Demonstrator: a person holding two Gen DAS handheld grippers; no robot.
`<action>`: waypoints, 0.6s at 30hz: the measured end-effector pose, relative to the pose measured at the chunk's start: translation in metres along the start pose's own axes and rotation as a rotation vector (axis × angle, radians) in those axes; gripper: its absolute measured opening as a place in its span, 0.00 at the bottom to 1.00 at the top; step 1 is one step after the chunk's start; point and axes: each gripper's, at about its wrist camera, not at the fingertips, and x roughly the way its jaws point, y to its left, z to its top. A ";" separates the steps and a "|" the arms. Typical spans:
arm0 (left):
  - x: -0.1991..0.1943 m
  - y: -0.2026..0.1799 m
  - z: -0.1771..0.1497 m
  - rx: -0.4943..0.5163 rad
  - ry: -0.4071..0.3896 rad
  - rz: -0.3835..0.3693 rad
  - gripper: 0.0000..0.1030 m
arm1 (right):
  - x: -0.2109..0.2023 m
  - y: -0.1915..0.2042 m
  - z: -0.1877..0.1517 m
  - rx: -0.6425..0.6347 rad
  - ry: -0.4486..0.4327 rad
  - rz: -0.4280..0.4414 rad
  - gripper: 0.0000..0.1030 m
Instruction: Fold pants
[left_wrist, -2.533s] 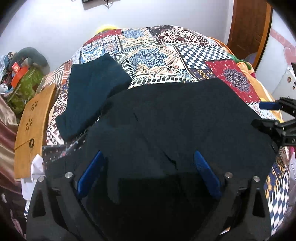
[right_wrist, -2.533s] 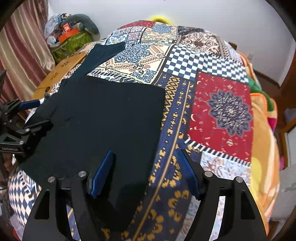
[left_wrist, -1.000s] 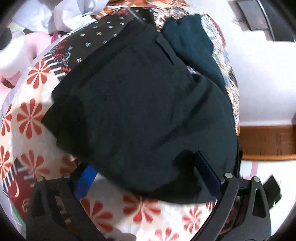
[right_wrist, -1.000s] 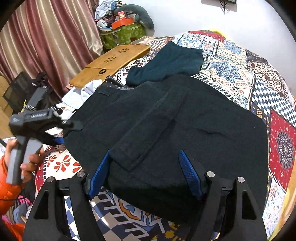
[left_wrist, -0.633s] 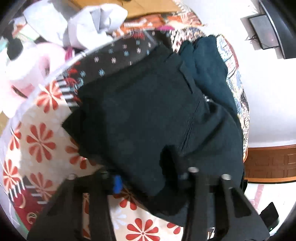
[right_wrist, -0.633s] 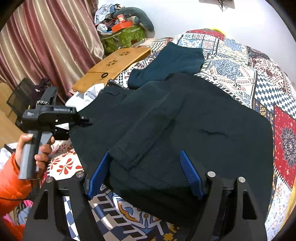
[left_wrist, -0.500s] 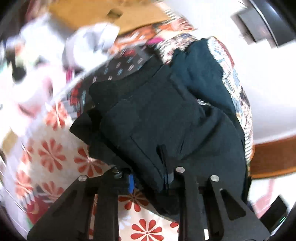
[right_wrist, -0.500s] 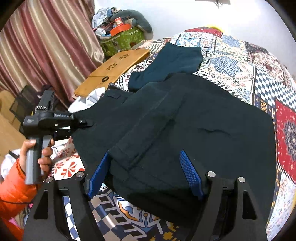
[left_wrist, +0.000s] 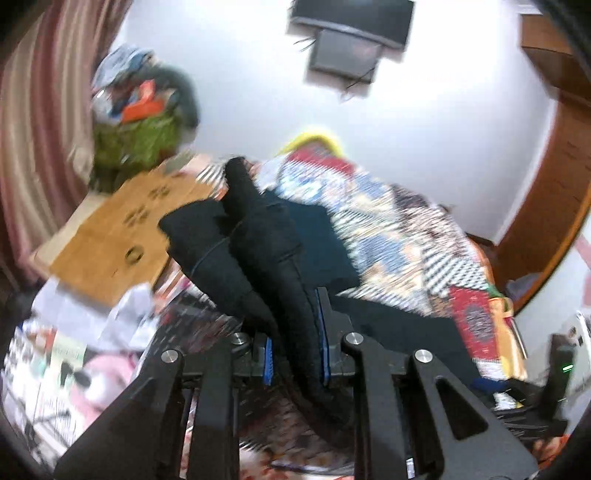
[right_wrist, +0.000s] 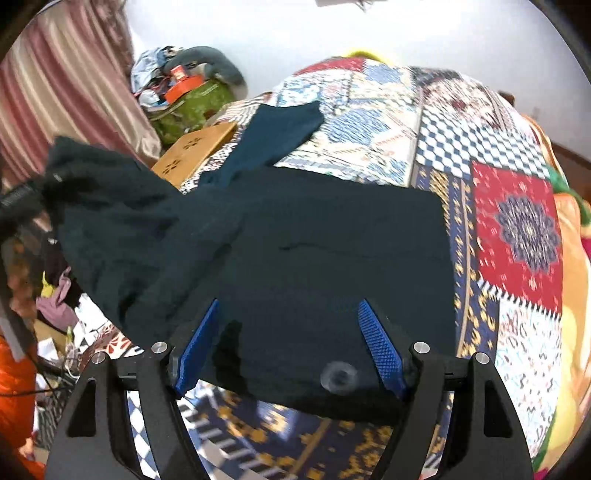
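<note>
The black pants (right_wrist: 332, 251) lie on the patchwork bedspread (right_wrist: 513, 229), one end lifted at the left. My left gripper (left_wrist: 294, 332) is shut on that raised end of the pants (left_wrist: 258, 251) and holds it in the air; the view is blurred. In the right wrist view the left gripper (right_wrist: 22, 195) shows at the far left edge, holding the lifted cloth. My right gripper (right_wrist: 288, 328) is open, its blue pads astride the near edge of the pants, just above the cloth.
A dark teal folded garment (right_wrist: 273, 133) lies on the bed beyond the pants. A wooden lap table (right_wrist: 195, 147) and a green bag (right_wrist: 188, 107) with clutter stand at the left by the curtain. A wooden door (left_wrist: 546, 206) is at the right.
My left gripper has closed on the pants' end and lifted it up off the bed, swinging toward the bed. The right gripper stays open over the near edge.
</note>
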 end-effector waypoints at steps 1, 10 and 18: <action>0.000 -0.011 0.006 0.018 -0.011 -0.013 0.18 | 0.002 -0.004 -0.004 0.005 0.010 -0.013 0.71; 0.007 -0.104 0.026 0.162 -0.016 -0.195 0.18 | -0.005 -0.009 -0.019 -0.013 0.006 0.003 0.71; 0.059 -0.195 -0.013 0.266 0.207 -0.440 0.18 | -0.040 -0.038 -0.032 0.047 -0.043 -0.058 0.71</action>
